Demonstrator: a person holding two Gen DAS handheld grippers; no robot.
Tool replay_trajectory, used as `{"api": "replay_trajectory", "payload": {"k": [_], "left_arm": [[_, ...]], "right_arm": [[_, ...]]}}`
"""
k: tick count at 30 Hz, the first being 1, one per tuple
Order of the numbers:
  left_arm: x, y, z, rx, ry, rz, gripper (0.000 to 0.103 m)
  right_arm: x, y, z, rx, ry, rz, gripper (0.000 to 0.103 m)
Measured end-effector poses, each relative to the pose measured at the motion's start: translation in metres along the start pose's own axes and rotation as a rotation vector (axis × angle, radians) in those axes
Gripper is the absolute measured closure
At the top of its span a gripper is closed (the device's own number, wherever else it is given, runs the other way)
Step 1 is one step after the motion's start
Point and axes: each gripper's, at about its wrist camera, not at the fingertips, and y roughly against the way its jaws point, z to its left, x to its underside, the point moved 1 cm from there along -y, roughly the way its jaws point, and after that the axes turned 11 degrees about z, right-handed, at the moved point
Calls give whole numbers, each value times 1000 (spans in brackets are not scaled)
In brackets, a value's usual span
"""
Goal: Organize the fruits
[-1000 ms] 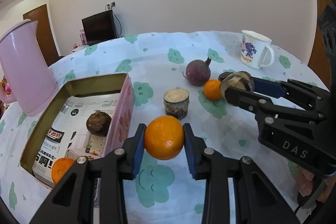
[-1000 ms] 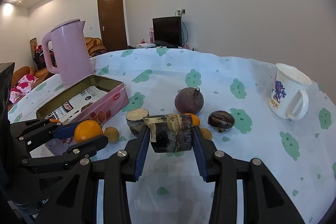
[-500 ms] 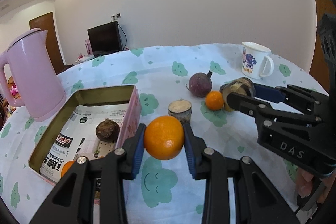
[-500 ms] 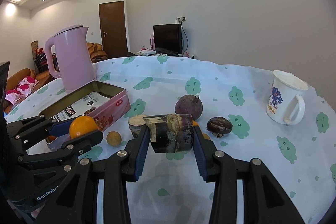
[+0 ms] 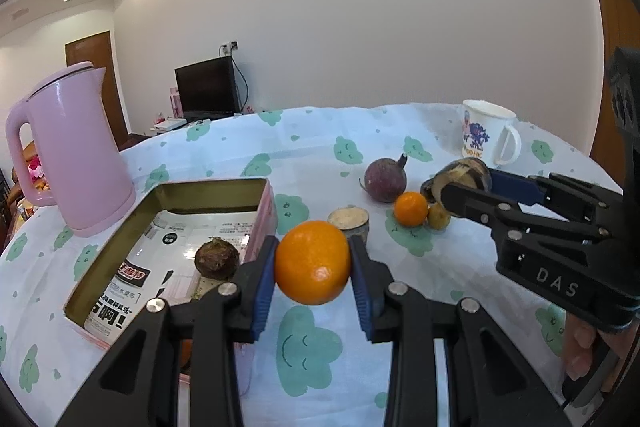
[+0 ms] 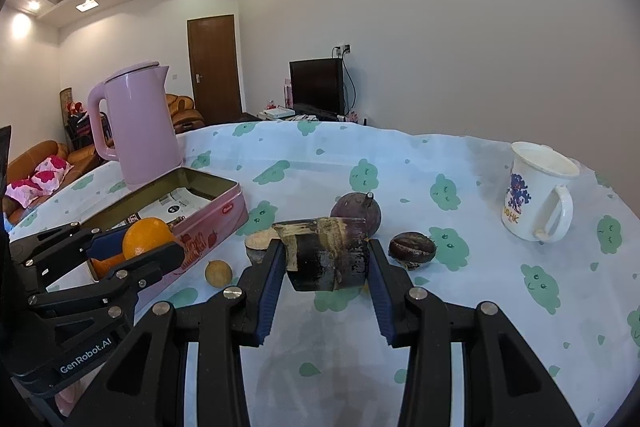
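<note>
Both grippers are loaded: our left gripper clamps the orange, right gripper clamps a dark sugarcane stub, lifted for the tin.

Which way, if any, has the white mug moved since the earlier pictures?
No. The white mug still stands beside the same green cloud print on the tablecloth.

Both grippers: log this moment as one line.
left gripper: shut on round orange fruit | right gripper: shut on dark cut sugarcane chunk | pink tin: nearby

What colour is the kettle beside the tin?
Pale pink kettle, clearest in the right wrist view.
</note>
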Motion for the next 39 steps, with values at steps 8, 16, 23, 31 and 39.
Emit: {"api": "replay_trajectory", "payload": {"k": [8, 16, 23, 31, 39], "left_arm": [[1, 7, 2, -3, 8, -38, 67], [3, 14, 1, -9, 11, -70, 67], [5, 20, 0, -22, 7, -104, 67], [7, 27, -4, -45, -2, -144, 67], [9, 32, -3, -53, 4, -168, 67]], "right_arm": [[1, 8, -2, 17, -17, -37, 61], [2, 15, 1, 43, -8, -69, 61], [3, 20, 2, 55, -1, -93, 61], [4, 24, 3, 65, 3, -111, 61], [5, 30, 6, 77, 16, -133, 61]]}}
